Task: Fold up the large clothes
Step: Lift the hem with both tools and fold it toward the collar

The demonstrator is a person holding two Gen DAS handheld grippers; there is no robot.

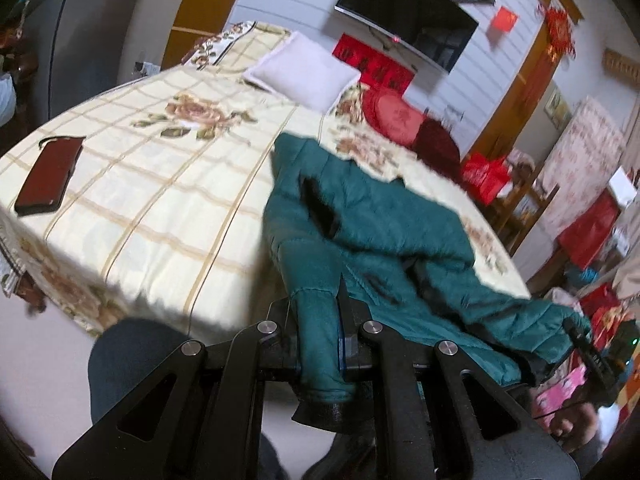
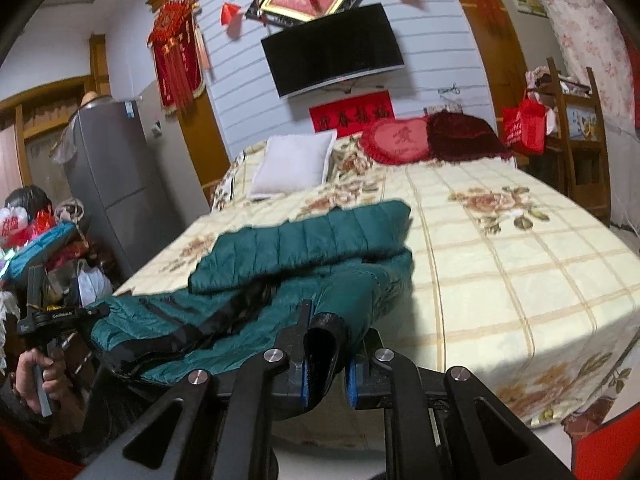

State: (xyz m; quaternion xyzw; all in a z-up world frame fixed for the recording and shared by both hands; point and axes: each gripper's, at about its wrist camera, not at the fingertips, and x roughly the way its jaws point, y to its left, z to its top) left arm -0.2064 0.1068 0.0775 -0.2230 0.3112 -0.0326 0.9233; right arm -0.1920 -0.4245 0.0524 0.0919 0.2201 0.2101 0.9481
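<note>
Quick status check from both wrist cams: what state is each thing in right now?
Left gripper: shut on a jacket cuff.
Right gripper: shut on the other cuff.
Green jacket: crumpled on the bed, partly over its near edge, not yet folded.
TV: screen dark.
Phone: lying flat on the bedspread.
White pillow: propped near the headboard.

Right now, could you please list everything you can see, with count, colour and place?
jacket: one, teal, on the bed's near edge, partly folded
bed: one, cream floral cover, centre
pillow: one, white, at the bed's head
cushions: two, red and maroon, at the bed's head
wallet: one, dark red, flat on the bed
TV: one, black, on the wall
fridge: one, grey, beside the bed
bag: one, red, hanging on a chair
left claw: shut on a jacket cuff
right claw: shut on a jacket cuff
</note>
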